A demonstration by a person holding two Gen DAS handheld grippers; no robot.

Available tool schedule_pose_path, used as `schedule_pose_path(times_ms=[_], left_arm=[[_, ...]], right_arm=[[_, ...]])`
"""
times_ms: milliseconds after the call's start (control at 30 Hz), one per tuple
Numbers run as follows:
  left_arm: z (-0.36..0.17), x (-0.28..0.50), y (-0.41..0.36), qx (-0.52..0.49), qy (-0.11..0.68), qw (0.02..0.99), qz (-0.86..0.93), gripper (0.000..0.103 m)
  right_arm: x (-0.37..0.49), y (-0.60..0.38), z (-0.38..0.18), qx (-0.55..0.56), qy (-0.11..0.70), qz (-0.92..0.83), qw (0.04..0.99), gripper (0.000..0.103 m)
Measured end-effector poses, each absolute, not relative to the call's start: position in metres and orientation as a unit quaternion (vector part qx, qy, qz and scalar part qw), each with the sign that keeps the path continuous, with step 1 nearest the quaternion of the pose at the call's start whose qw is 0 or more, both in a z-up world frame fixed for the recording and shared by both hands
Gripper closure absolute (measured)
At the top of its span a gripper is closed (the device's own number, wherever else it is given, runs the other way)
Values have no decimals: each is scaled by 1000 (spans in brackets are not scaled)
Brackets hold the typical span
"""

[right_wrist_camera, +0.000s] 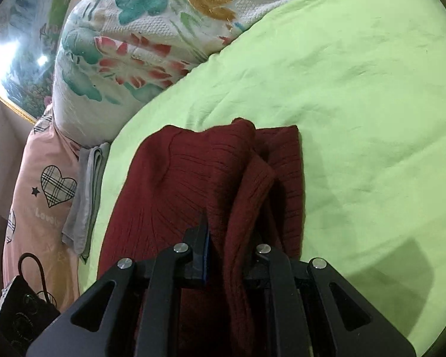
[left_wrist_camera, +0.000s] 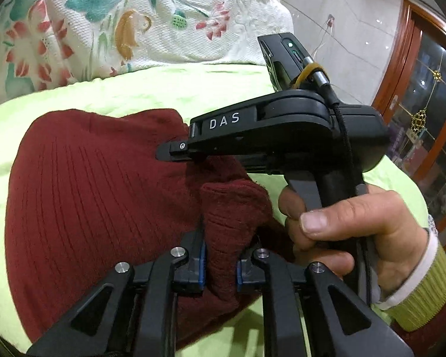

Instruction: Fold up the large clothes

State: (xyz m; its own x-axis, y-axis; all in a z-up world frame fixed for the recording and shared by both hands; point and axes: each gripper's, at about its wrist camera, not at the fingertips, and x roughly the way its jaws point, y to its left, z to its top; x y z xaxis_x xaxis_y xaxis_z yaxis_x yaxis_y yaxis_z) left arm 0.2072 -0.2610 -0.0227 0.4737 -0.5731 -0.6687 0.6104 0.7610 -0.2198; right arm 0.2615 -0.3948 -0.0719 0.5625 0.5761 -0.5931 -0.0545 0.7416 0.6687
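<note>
A dark red ribbed sweater lies on a lime-green bed sheet. My left gripper is shut on a raised fold of the sweater, which bulges up between its blue pads. In the right wrist view the sweater lies partly doubled over, and my right gripper is shut on a bunched ridge of it; the cloth hides the right finger. The left wrist view also shows the right gripper from the side, its tip on the sweater, held by a person's hand.
A white floral quilt is piled along the far side of the bed. In the right wrist view, pink bedding with plaid hearts, a folded grey cloth and a black bag lie at the left. A wooden glass-fronted cabinet stands at the right.
</note>
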Motion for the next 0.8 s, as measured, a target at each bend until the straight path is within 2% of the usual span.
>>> schedule_pose_path(times_ms=[67,100,200,267,300,367,433,467,500,667,800], left_arm=[[-17,207,-252,16,388,853,-348,76],[-13,205,-245,8,392,850,-351,74],[4,196,-218,-32,399,840,-366,53],[18,190,-187,-57,388,851,-349,26],[24,188,-176,-65,384,856,-340,22],[30,192,-145,-86,377,868,-312,20],[27,203,-119,-101,380,876,-278,16],[21,214,-106,-114,389,875,-266,16],[15,227,-97,-128,405,869,-256,16],[-29,276,-73,-231,480,802,-271,16],[-51,294,-71,-272,503,768,-289,16]], right_arm=[[261,-392,-70,300,426,189,832,88],[261,-391,-69,296,427,187,834,86],[259,-391,-64,289,425,175,840,79],[256,-394,-64,288,424,169,842,73],[254,-397,-62,291,422,167,842,69],[247,-404,-59,305,412,163,843,59],[239,-410,-54,311,402,152,848,30],[237,-412,-53,312,399,148,850,24],[234,-413,-52,316,394,150,850,21],[237,-407,-61,323,420,165,832,21],[240,-407,-66,322,429,166,828,21]])
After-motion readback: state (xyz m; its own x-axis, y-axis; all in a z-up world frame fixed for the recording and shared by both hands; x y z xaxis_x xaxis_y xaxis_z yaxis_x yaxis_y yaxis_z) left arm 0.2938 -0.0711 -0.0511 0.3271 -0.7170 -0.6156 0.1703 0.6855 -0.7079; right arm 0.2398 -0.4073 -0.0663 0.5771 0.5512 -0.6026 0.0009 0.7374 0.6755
